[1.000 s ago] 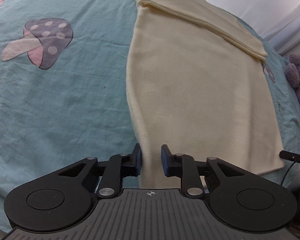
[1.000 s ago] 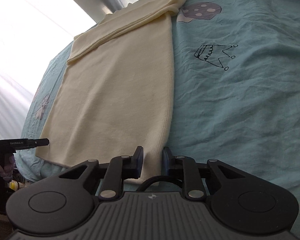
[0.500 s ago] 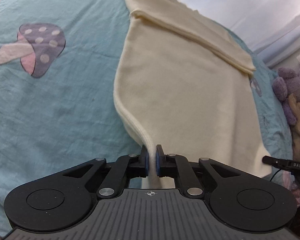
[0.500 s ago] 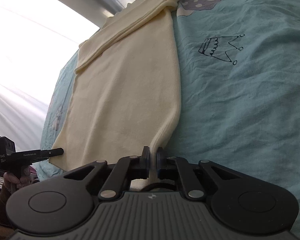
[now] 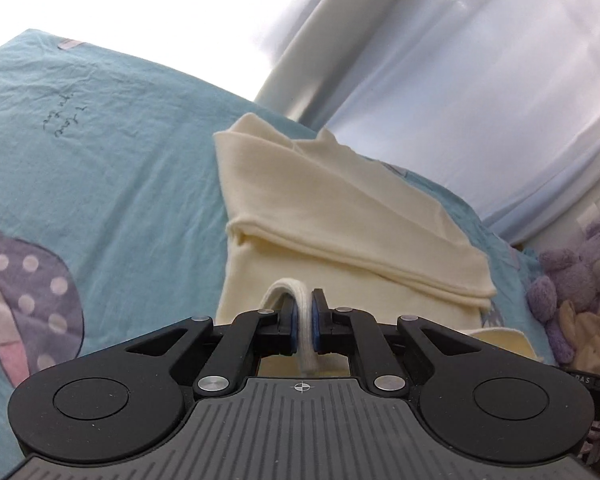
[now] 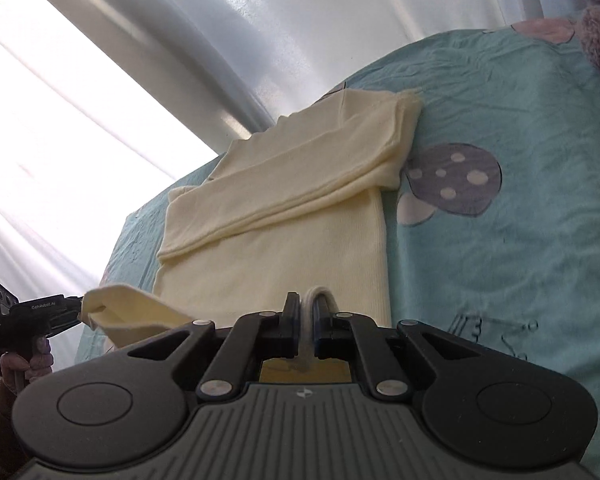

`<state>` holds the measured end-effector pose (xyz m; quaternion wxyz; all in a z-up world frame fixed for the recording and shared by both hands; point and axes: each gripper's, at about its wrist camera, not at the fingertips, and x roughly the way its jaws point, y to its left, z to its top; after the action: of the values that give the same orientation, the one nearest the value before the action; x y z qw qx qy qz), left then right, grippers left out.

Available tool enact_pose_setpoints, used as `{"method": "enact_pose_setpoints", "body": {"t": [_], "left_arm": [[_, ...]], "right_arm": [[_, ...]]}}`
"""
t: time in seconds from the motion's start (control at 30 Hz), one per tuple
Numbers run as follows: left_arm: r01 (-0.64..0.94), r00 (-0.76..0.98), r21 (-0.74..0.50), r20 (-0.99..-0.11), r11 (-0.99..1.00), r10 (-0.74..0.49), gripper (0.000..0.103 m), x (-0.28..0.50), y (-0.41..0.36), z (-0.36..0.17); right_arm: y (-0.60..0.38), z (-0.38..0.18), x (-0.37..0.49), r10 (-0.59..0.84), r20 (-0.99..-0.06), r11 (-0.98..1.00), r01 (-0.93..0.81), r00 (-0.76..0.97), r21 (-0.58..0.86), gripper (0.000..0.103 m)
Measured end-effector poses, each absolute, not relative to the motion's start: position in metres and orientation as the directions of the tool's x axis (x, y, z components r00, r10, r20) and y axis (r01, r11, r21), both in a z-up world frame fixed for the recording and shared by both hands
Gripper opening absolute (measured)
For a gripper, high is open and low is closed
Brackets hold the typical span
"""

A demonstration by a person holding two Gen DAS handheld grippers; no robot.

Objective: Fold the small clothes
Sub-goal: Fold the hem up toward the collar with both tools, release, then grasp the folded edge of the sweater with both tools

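A cream knit garment lies on the teal bed sheet, its sleeves folded across the far end. My left gripper is shut on the garment's near hem, which bulges up between the pads. My right gripper is shut on the hem's other corner of the same garment. Both corners are lifted off the bed and carried over the garment's body. In the right wrist view the left gripper shows at the left edge, held by a hand, with a raised cream corner.
The sheet carries mushroom prints and a crown drawing. A purple plush bear sits at the bed's right side. Pale curtains and a bright window lie beyond the far edge of the bed.
Both grippers shut on the near hem corners, then lifted them and moved forward over the garment toward the folded sleeves; the views now tilt up to the curtains.
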<state>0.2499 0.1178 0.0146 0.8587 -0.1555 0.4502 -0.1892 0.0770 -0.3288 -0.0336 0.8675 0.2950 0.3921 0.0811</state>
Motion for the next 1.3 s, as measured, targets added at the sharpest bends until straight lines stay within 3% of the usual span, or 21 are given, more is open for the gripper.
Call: {"method": "enact_pose_setpoints", "body": {"t": [0.3, 0.4, 0.5, 0.53, 0.6, 0.63, 0.77, 1.03, 1.1, 1.13, 1.23, 1.27, 1.3], "left_arm": [[0.087, 0.500, -0.456, -0.749, 0.885, -0.435, 0.012, 0.296, 0.119, -0.032], [0.077, 0.522, -0.474, -0.730, 0.877, -0.441, 0.016, 0.295, 0.128, -0.032], [0.092, 0.614, -0.373, -0.709, 0.923, -0.347, 0.032, 0.289, 0.133, -0.021], [0.111, 0.637, -0.355, -0.692, 0.928, -0.341, 0.033, 0.287, 0.135, -0.017], [0.168, 0.645, -0.360, -0.664, 0.918, -0.378, 0.050, 0.286, 0.137, -0.014], [0.189, 0.637, -0.361, -0.663, 0.913, -0.394, 0.055, 0.287, 0.134, -0.014], [0.303, 0.558, -0.294, -0.716, 0.907, -0.419, 0.056, 0.292, 0.099, -0.027], [0.341, 0.525, -0.259, -0.745, 0.904, -0.411, 0.052, 0.300, 0.066, -0.042], [0.342, 0.521, -0.233, -0.759, 0.910, -0.390, 0.039, 0.302, 0.064, -0.044], [0.336, 0.519, -0.218, -0.769, 0.917, -0.373, 0.037, 0.304, 0.063, -0.045], [0.334, 0.518, -0.212, -0.773, 0.918, -0.367, 0.013, 0.305, 0.064, -0.043], [0.336, 0.515, -0.222, -0.770, 0.915, -0.376, 0.011, 0.305, 0.066, -0.042], [0.339, 0.517, -0.225, -0.767, 0.914, -0.381, 0.010, 0.304, 0.067, -0.041]], "right_arm": [[-0.322, -0.051, 0.134, 0.189, -0.702, 0.892, 0.180, 0.687, 0.416, 0.007], [-0.328, -0.048, 0.130, 0.127, -0.675, 0.890, 0.217, 0.727, 0.400, 0.021], [-0.336, -0.040, 0.120, 0.083, -0.633, 0.890, 0.228, 0.770, 0.394, 0.035], [-0.336, -0.039, 0.118, 0.069, -0.627, 0.896, 0.228, 0.776, 0.380, 0.038], [-0.335, -0.039, 0.116, 0.065, -0.635, 0.916, 0.206, 0.770, 0.344, 0.041], [-0.334, -0.041, 0.117, 0.074, -0.644, 0.926, 0.188, 0.761, 0.328, 0.042], [-0.323, -0.054, 0.126, 0.097, -0.693, 0.951, 0.139, 0.714, 0.276, 0.044], [-0.303, -0.058, 0.152, 0.098, -0.705, 0.978, 0.064, 0.702, 0.200, 0.045], [-0.298, -0.059, 0.156, 0.095, -0.709, 0.984, 0.041, 0.699, 0.172, 0.042], [-0.296, -0.059, 0.158, 0.099, -0.712, 0.986, 0.029, 0.695, 0.165, 0.037], [-0.288, -0.059, 0.159, 0.080, -0.708, 0.993, 0.009, 0.702, 0.121, 0.015], [-0.286, -0.058, 0.158, 0.076, -0.702, 0.994, 0.002, 0.709, 0.110, 0.007], [-0.285, -0.056, 0.157, 0.073, -0.694, 0.995, -0.002, 0.716, 0.103, 0.007]]}}
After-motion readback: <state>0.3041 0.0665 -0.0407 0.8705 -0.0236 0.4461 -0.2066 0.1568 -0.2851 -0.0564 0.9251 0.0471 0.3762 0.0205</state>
